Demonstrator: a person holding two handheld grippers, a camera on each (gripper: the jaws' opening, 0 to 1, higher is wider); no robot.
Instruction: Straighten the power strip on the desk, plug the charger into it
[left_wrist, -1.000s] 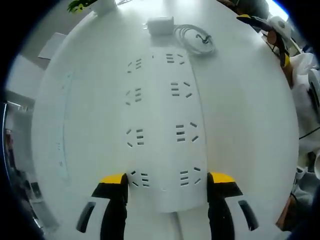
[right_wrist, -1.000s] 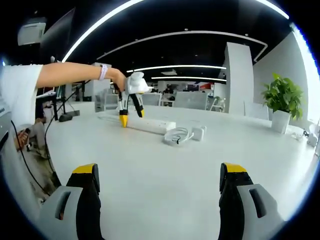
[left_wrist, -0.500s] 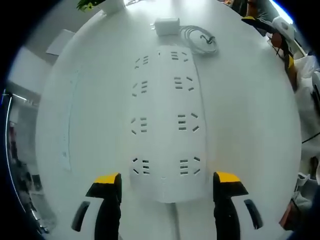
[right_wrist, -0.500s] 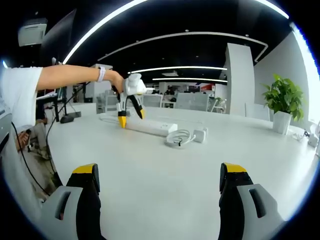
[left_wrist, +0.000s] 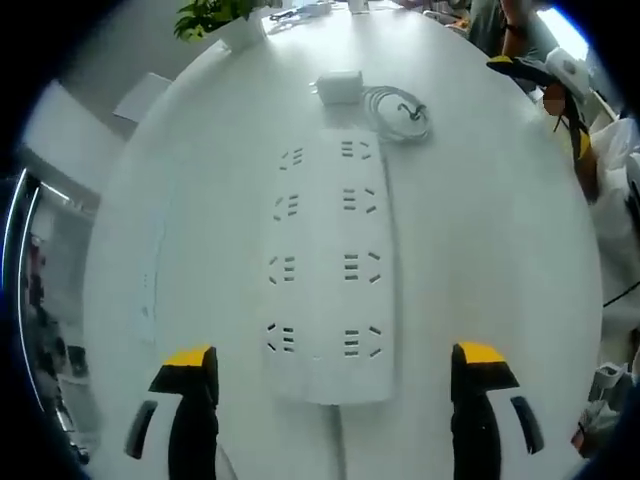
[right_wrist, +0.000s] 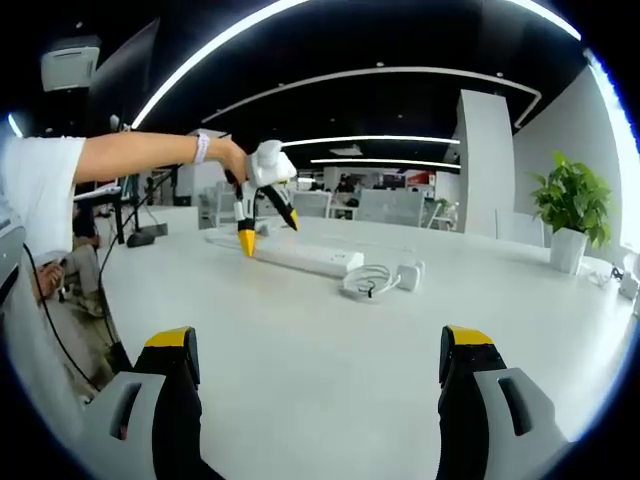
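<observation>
Left gripper (left_wrist: 335, 375) open, jaws spread wide above the cord end of the power strip (left_wrist: 330, 265), not touching it. Strip lies flat on the white surface (left_wrist: 490, 230), charger (left_wrist: 339, 85) and coiled cable (left_wrist: 398, 108) just past its far end. Right gripper (right_wrist: 315, 375) open, empty, well apart from both. Judged next: take the charger by its body, prongs facing the strip, and steady the strip when pushing in.

Legible text: none for you to log; the strip (left_wrist: 328, 270) and charger (left_wrist: 339, 85) show no readable markings.
</observation>
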